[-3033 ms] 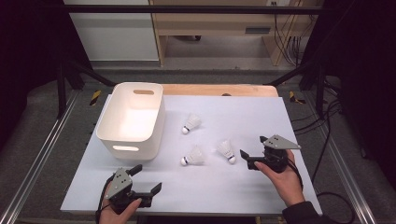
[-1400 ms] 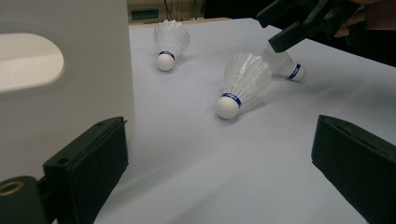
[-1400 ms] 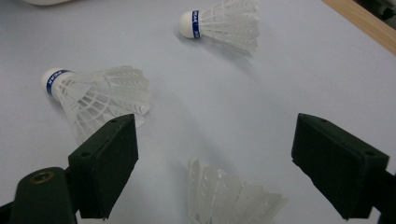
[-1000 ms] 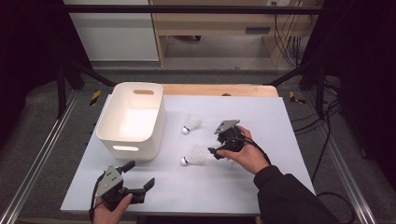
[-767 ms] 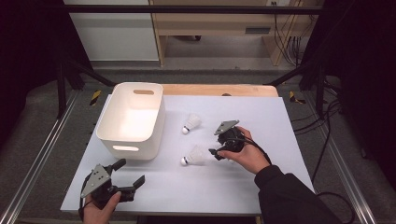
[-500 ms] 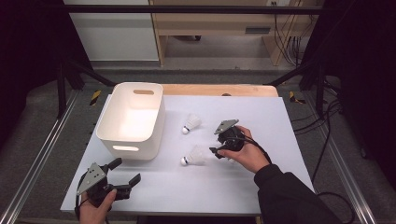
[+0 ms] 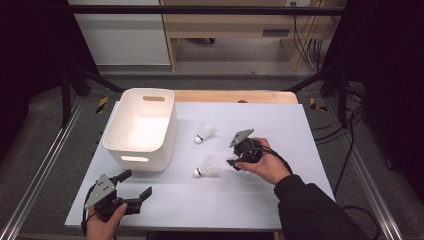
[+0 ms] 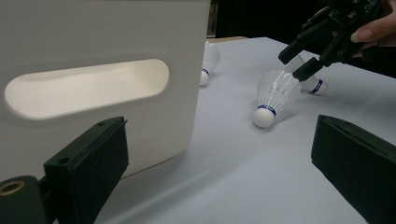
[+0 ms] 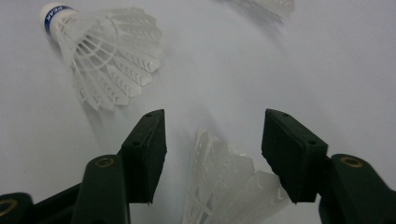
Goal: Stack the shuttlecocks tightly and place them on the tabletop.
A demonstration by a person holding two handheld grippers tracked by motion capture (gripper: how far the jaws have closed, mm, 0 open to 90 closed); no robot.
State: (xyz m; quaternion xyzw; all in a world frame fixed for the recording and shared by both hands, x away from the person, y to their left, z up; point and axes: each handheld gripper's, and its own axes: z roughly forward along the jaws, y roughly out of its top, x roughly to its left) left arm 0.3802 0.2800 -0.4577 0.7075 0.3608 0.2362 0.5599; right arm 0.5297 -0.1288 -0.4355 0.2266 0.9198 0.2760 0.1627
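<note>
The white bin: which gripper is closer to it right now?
Left. The left gripper sits just in front of the white bin's near wall, jaws open. The right gripper is farther off, across the table over a shuttlecock, its jaws just closing around it.

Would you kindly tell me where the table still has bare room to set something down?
The front strip between the left claw and the sleeve is bare, as is the far right corner beyond the right claw. It is crowded mid-table: three shuttlecocks lie between the white bin and that claw, whose jaws have just been closing around one.
</note>
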